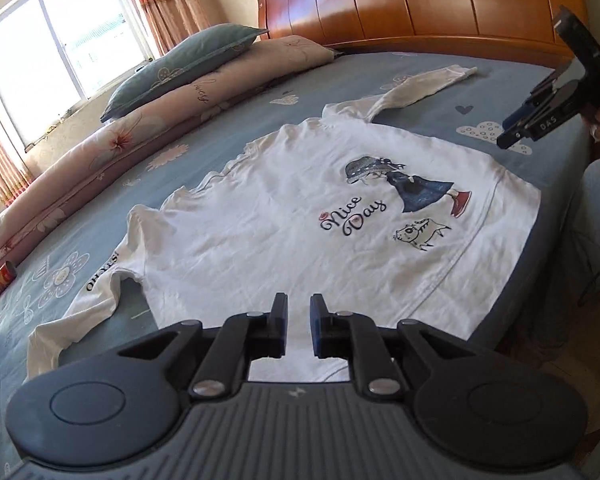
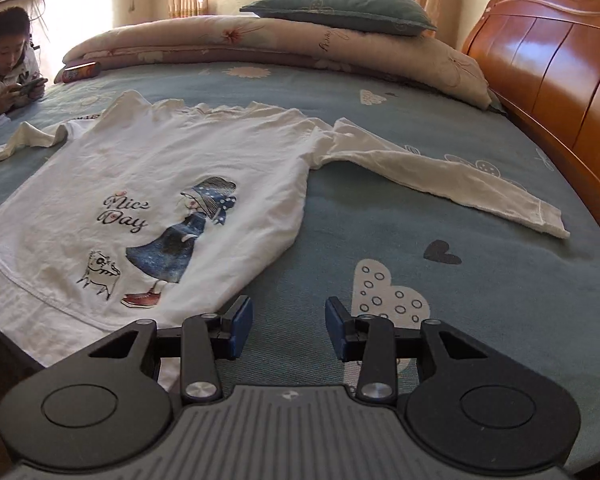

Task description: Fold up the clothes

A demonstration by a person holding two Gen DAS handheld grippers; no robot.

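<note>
A white long-sleeved shirt (image 2: 148, 184) lies flat, print up, on the blue bed sheet (image 2: 440, 216), both sleeves spread out. Its front reads "Nice Day" beside a drawn girl and a small cat; one sleeve shows "OH YES". The left gripper (image 1: 298, 322), at 6 o'clock over the hem, has its fingers slightly parted around nothing. The right gripper (image 2: 289, 326), marked "DAS", stands half open and empty, just at 3 o'clock off the shirt's edge

We've got open sheet right of the shirt (image 2: 148, 184); quilt roll (image 2: 260, 46) and headboard (image 2: 548, 72) wall off beyond.
</note>
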